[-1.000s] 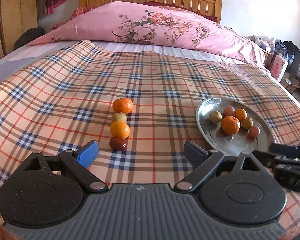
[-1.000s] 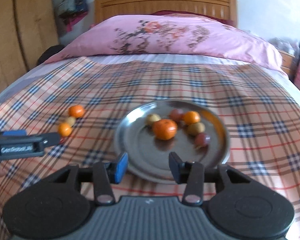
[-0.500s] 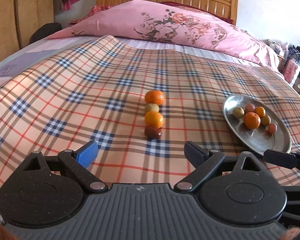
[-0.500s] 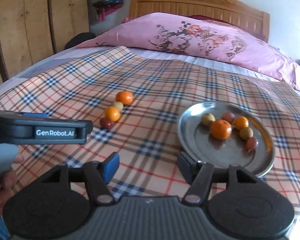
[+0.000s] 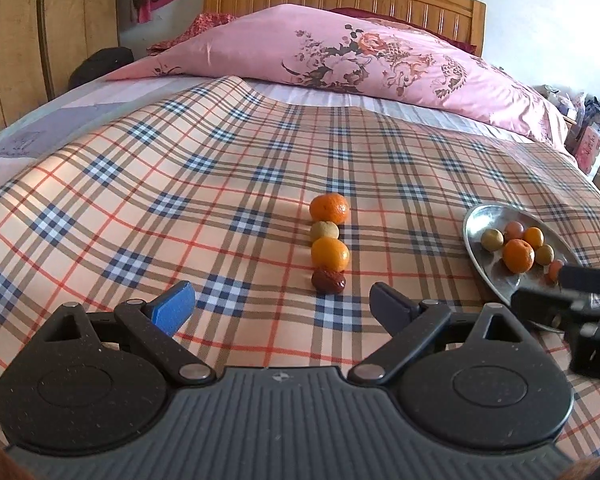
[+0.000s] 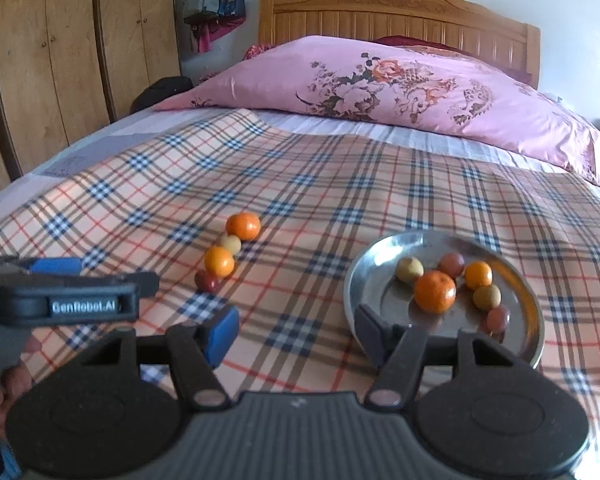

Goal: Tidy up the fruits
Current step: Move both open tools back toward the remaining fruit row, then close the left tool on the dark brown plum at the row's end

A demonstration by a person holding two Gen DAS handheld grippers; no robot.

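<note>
1. the left gripper [image 5: 282, 300] has its jaws spread wide with nothing between them, only plaid cover [image 5: 220, 184].
2. just ahead of that gap, a little toward its right jaw, lies a row of four fruits running away from it: a dark red date [image 5: 328, 281] nearest, then a small orange [image 5: 330, 254], a pale yellow-green fruit [image 5: 324, 231], and a larger orange [image 5: 329, 208] farthest.
3. the fruits in the row touch or nearly touch one another.
4. the right gripper [image 6: 296, 332] also has its jaws spread apart and holds nothing.
5. its right jaw overlaps the near rim of a steel plate [image 6: 356, 280] in the right wrist view; whether it touches cannot be told.
6. the plate lies ahead and to the right of those jaws, holding six fruits, a large orange [image 6: 435, 291] in the middle.
7. the row lies ahead and left of the right jaws, well apart from the plate.
</note>
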